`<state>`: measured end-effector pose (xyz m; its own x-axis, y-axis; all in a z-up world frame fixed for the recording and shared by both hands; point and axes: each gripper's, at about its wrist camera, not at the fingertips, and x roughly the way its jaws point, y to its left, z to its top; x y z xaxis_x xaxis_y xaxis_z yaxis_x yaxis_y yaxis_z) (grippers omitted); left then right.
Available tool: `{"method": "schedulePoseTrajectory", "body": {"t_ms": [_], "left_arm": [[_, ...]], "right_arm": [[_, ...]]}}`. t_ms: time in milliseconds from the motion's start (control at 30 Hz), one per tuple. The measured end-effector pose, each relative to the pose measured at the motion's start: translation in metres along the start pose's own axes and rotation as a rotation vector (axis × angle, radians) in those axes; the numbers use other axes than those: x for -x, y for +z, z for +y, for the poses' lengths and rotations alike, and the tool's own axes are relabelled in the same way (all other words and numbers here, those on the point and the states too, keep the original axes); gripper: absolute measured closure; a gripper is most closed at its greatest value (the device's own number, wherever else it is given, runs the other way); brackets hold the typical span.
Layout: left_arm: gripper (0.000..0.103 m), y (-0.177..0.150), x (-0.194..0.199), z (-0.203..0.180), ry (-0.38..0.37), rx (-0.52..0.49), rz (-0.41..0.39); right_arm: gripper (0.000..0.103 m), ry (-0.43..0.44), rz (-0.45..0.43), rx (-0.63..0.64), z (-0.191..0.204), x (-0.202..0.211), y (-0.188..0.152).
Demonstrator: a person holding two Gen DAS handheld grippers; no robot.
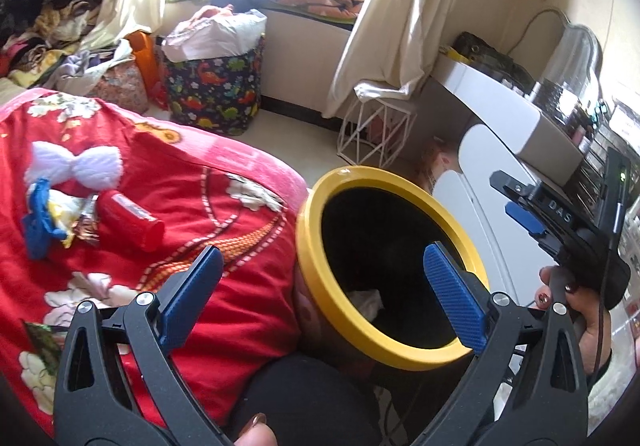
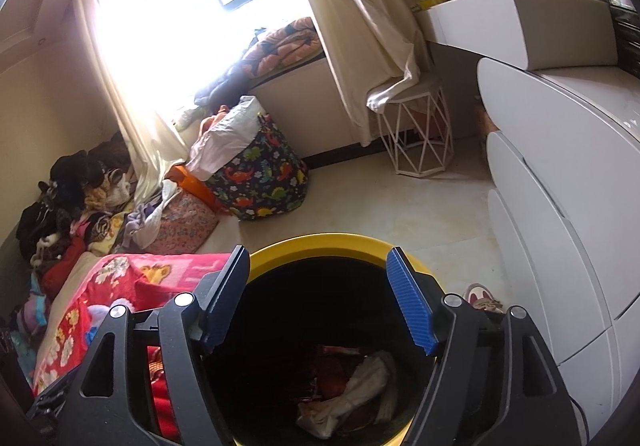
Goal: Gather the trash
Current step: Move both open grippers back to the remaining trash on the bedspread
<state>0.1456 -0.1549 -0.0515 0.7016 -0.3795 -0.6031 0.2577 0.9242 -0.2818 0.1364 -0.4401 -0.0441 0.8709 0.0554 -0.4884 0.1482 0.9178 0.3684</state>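
A bin with a yellow rim (image 1: 308, 222) and black inside stands beside the bed; in the right wrist view the yellow rim (image 2: 320, 240) lies just below me. Crumpled white paper (image 2: 360, 378) and a red wrapper (image 2: 332, 366) lie at its bottom. My left gripper (image 1: 324, 258) is open wide over the bin's mouth, with nothing between its fingers. My right gripper (image 2: 318, 258) is open above the bin, also holding nothing. On the red blanket (image 1: 224, 286) lie a red tube (image 1: 132, 220), a crinkled snack wrapper (image 1: 76, 222), a blue item (image 1: 38, 230) and a white bow (image 1: 76, 164).
A dinosaur-print basket (image 2: 260, 182) stuffed with bags stands by the window wall. A white wire stool (image 2: 420, 138) stands under the curtain, and a white dresser (image 2: 560, 206) fills the right. Clothes are piled at the far left (image 2: 68, 206). A slipper (image 2: 482, 298) lies on the floor.
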Motion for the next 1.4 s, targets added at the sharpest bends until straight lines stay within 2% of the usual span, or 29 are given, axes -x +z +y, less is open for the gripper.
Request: {"method": "schedulePoseTrajectory", "body": {"t_ms": [333, 867, 1400], "left_arm": [[0.01, 0.008, 0.022, 0.022, 0.041, 0.027, -0.062], [0.01, 0.014, 0.041, 0.052, 0.104, 0.068, -0.11], [0.01, 0.017, 0.055, 0.089, 0.168, 0.118, -0.127]], "right_arm": [[0.033, 0.102, 0.02, 0.064, 0.034, 0.004, -0.002], [0.032, 0.221, 0.037, 0.172, 0.085, 0.011, -0.016], [0.032, 0.334, 0.134, 0.288, 0.141, 0.007, -0.049]]}}
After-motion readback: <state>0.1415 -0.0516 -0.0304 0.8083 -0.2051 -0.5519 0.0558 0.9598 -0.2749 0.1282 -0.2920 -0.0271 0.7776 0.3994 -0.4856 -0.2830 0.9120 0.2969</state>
